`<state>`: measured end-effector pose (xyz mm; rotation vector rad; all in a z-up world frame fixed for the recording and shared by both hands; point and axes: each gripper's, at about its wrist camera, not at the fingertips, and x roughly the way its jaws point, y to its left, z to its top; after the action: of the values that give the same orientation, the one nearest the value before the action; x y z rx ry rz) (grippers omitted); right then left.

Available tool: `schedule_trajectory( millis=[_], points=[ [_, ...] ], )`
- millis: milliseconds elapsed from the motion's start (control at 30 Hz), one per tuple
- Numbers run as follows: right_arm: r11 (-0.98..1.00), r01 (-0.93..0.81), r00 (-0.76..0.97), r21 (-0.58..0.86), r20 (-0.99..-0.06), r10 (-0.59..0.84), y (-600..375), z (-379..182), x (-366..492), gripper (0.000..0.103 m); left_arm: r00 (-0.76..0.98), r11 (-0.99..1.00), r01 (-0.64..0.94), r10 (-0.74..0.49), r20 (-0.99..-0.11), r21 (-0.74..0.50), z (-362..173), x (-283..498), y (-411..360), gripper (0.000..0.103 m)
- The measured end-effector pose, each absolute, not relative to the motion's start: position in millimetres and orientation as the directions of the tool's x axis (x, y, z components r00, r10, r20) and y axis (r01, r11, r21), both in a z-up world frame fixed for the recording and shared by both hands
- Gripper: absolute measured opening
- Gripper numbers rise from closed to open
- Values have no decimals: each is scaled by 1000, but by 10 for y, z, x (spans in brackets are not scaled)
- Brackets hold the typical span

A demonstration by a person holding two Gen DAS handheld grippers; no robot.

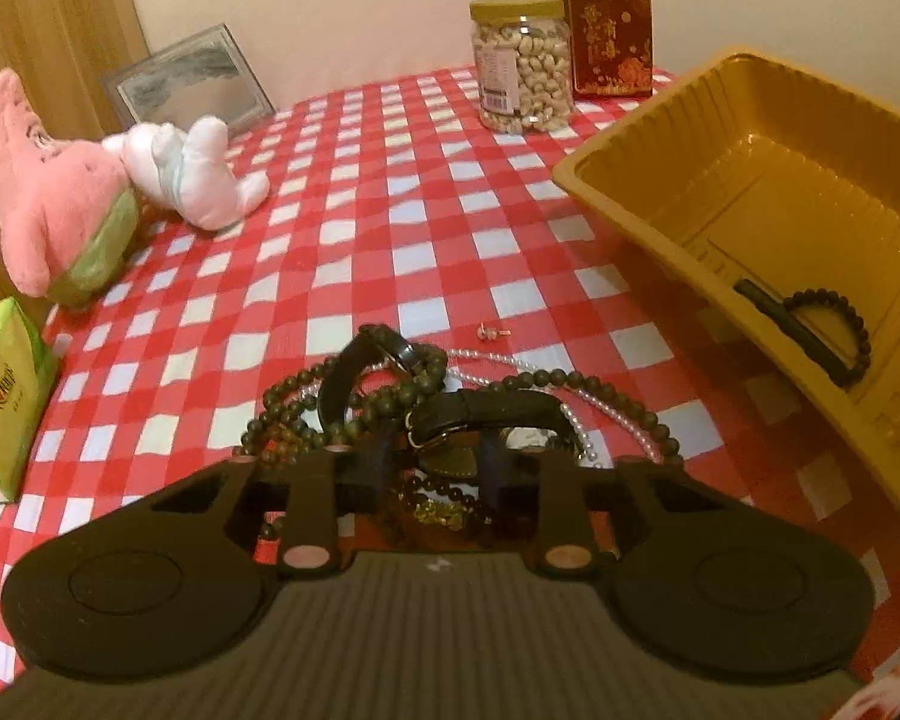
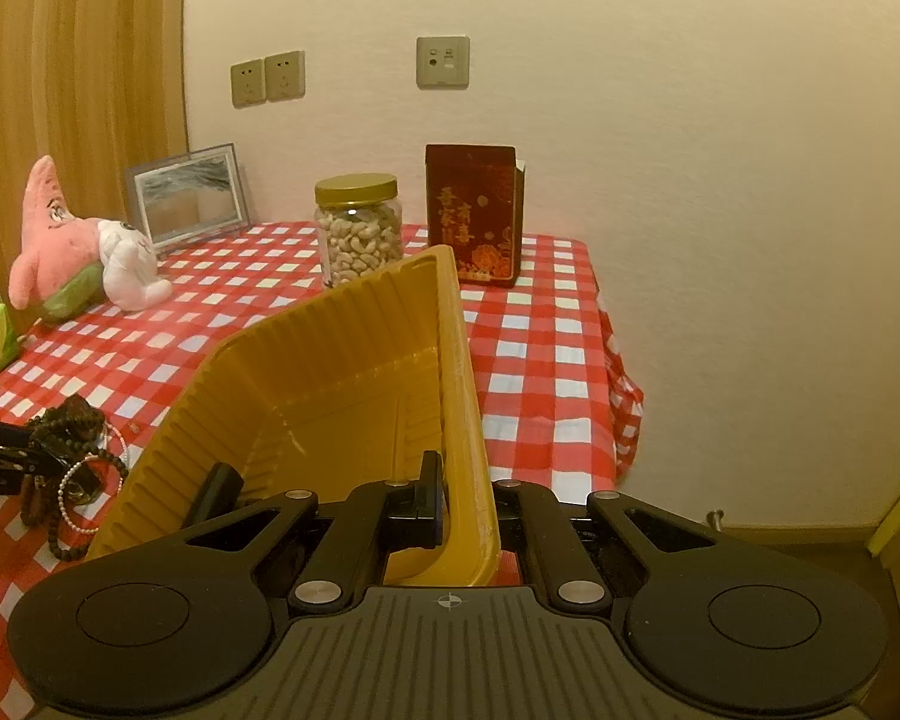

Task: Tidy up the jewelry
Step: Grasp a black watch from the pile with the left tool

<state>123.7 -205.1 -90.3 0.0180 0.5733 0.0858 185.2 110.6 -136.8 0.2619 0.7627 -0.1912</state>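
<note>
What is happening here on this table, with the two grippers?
A person is sorting jewelry with a handheld gripper in each hand. The right gripper is shut on the rim of a yellow plastic tray and holds it tilted. A dark bead bracelet already lies in the tray. The left gripper is down in the tangled jewelry pile on the checked tablecloth, its jaws around a black strap; whether they grip it is unclear.

A pale wall (image 2: 660, 192) with sockets (image 2: 267, 78) meets a wooden panel (image 2: 78, 90) under warm light.
</note>
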Motion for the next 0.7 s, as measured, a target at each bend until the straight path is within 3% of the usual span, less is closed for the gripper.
schedule_trajectory(
  millis=[133,700],
  points=[
    [996,-77,837,41,-541,87,-2053,-902,1236,6,721,960,246,-89,-687,134,-1345,1816,1160,7],
    [996,-80,837,47,-540,93,-2043,-911,1225,6,764,989,146,-96,-638,26,-877,1546,1492,4]
  ],
)
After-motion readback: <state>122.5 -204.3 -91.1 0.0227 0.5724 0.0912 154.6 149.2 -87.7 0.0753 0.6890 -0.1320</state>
